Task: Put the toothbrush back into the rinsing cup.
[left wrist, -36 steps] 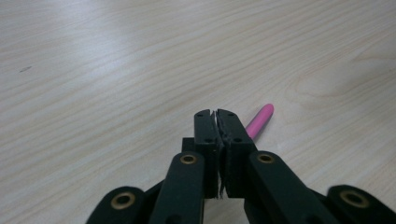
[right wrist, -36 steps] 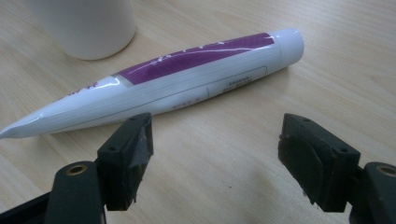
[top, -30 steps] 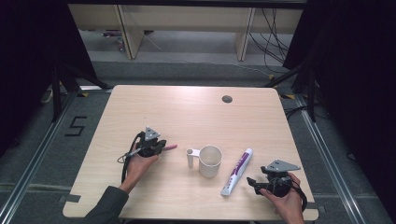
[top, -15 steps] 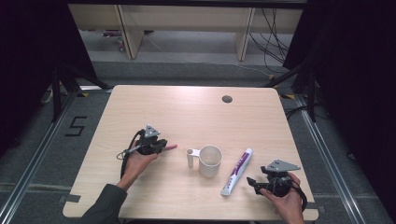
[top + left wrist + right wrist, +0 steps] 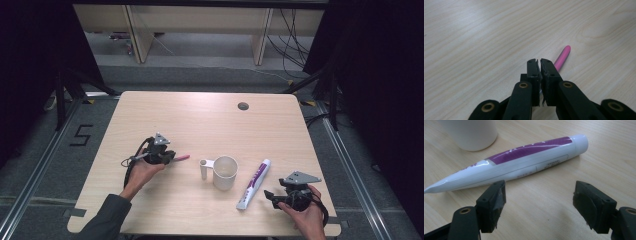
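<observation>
The left hand-held gripper point(image 5: 167, 157) is clamping its jaws tight on a pink toothbrush point(image 5: 181, 157) over the left half of the light wooden surface point(image 5: 200, 120). In the left gripper view, the toothbrush point(image 5: 562, 58) is sticking out past the closed jaws, its rounded pink end pointing away from the gripper. From the high view, its long axis is running roughly left to right, the free end aiming toward the white cup point(image 5: 224, 172) near the middle, whose handle is facing left.

The right hand-held gripper point(image 5: 272, 196) is sitting near the front right edge with its jaws spread wide, gripping nothing. Just beyond them, a white and purple toothpaste tube point(image 5: 511, 162) is lying flat, apart from the jaws; in the high view its long axis is slanting, cap end pointing away from the person and flat crimped end toward them.

A dark round grommet point(image 5: 243, 106) is sitting near the far edge. Beyond the surface, grey floor, pale shelving and dangling cables are showing, with black curtains at both sides.
</observation>
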Tool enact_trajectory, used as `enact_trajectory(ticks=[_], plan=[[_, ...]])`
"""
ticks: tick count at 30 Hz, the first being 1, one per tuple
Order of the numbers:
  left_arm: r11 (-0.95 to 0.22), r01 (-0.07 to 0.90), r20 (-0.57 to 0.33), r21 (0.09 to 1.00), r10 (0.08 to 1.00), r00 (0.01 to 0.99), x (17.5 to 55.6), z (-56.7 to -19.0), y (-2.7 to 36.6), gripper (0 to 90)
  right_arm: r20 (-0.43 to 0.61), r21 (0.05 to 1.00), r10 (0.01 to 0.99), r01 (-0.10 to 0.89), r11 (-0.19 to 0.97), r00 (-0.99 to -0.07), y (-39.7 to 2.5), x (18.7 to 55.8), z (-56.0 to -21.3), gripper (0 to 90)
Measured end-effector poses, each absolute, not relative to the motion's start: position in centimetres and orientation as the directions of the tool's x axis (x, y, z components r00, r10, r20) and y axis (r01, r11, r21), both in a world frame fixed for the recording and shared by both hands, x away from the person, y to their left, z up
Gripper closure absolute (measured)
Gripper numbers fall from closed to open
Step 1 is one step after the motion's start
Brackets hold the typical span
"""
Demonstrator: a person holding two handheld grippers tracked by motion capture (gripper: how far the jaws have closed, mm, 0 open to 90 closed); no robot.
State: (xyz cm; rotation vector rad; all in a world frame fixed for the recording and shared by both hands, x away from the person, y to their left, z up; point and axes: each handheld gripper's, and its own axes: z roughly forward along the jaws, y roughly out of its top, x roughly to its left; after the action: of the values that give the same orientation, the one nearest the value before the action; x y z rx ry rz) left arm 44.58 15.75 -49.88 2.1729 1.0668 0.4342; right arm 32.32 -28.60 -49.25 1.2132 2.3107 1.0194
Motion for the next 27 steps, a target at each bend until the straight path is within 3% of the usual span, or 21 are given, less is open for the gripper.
enact_trajectory(ticks=[11,27], plan=[[-0.464,0.558,-0.003,0.688,0.767,0.642,43.9,-50.2,14.4,86.5,0.042,0.729,0.815,0.576,0.371,-0.578,-28.5,32.3,-49.4,27.2],[-0.545,0.502,0.01,0.672,0.684,0.729,38.0,-50.2,15.2,85.5,0.025,0.731,0.803,0.559,0.392,-0.595,-28.7,32.4,-49.3,27.3]])
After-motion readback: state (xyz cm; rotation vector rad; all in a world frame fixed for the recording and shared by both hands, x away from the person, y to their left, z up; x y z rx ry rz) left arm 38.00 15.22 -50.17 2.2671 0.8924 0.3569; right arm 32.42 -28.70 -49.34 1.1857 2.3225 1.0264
